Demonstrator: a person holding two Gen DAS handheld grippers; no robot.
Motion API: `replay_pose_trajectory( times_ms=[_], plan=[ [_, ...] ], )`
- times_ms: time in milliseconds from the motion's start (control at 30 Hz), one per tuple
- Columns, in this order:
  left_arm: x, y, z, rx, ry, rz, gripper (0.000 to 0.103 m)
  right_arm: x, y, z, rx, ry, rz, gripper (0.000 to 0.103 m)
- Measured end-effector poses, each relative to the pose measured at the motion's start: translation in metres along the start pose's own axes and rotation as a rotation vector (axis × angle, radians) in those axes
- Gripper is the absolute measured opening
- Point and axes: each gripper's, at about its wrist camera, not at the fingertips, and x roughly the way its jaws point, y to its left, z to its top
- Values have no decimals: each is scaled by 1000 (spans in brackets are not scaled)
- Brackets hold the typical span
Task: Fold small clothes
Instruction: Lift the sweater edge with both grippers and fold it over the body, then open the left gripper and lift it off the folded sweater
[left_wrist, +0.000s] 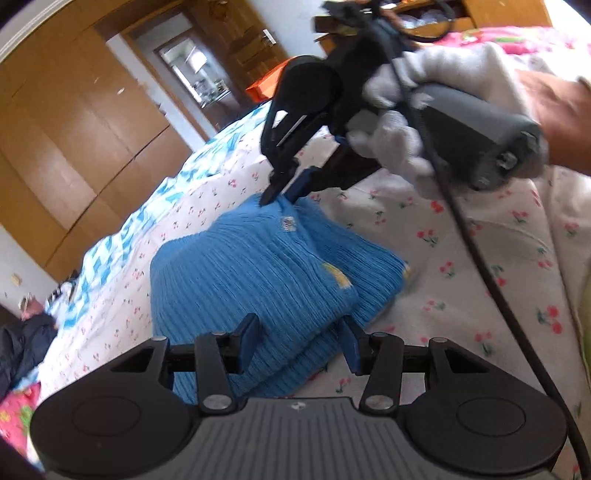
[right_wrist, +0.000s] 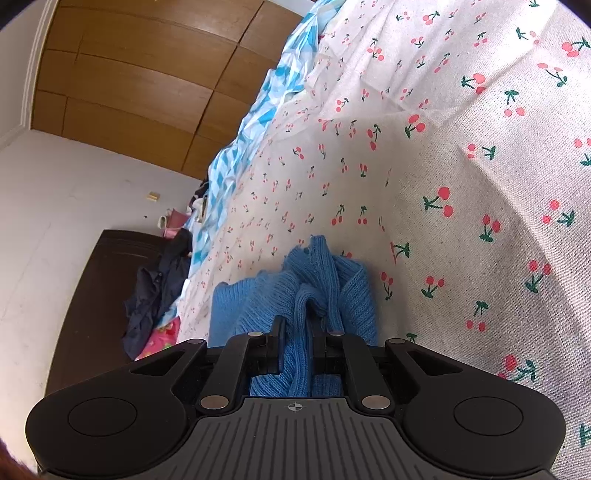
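A small blue knit sweater (left_wrist: 258, 273) lies partly folded on the cherry-print bedsheet (left_wrist: 461, 258). My left gripper (left_wrist: 299, 339) is open, its blue fingers on either side of the sweater's near folded edge. My right gripper (left_wrist: 286, 190), held by a white-gloved hand, pinches the sweater's far edge and lifts it into a peak. In the right wrist view the right gripper (right_wrist: 297, 345) is shut on a bunched fold of the blue sweater (right_wrist: 314, 280).
A blue-and-white quilt (left_wrist: 122, 236) runs along the bed's far side. A wooden wardrobe (left_wrist: 74, 129) stands behind. Dark clothes (right_wrist: 155, 291) lie on a brown cabinet (right_wrist: 96, 295). A black cable (left_wrist: 480, 258) hangs from the right gripper's handle.
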Motion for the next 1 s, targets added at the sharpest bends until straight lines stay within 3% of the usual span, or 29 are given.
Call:
replay_pose_trajectory(
  times_ms=[133, 233, 400, 533, 800, 1000],
  plan=[
    [4, 1, 5, -11, 6, -23, 21, -3, 3, -1, -11, -13, 0, 11],
    [-2, 8, 15, -81, -5, -65, 15, -11, 9, 0, -37, -38, 16, 10],
    [-10, 14, 34, -208, -33, -166, 15, -23, 11, 5, -71, -77, 3, 9],
    [13, 5, 30, -280, 37, -239, 15, -8, 3, 5, -80, -44, -93, 10],
    [8, 9, 15, -266, 49, -249, 19, -9, 2, 2, -91, -45, -98, 14],
    [-15, 26, 7, -355, 43, -291, 24, -36, 29, -11, -183, -163, -142, 14]
  ],
)
